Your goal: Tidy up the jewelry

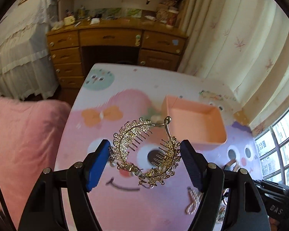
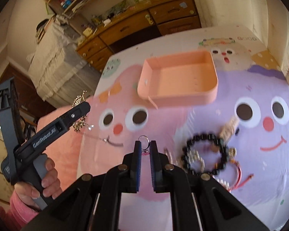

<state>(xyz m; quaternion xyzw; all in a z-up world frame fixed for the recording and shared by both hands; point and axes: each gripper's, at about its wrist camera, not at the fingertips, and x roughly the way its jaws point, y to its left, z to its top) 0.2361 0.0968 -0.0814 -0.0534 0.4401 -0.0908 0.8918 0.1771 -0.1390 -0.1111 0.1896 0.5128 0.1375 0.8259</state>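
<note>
Left wrist view: raised above the cartoon-print mat, facing the far wooden desk; right wrist view: likewise raised, aimed from further right, tilted; both share the pink tray, mat and desk.

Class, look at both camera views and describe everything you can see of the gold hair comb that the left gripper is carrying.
The gold hair comb is an open, curved band of what looks like metal, edged with small glittery leaf-shaped pieces, thin teeth pointing inward, and a few pearl-like beads hanging on its lower left. One end has a long hooked clasp. It is held above the cartoon-print table, clamped at opposite sides between the blue pads of the left gripper. The pink tray lies just beyond it.
</note>
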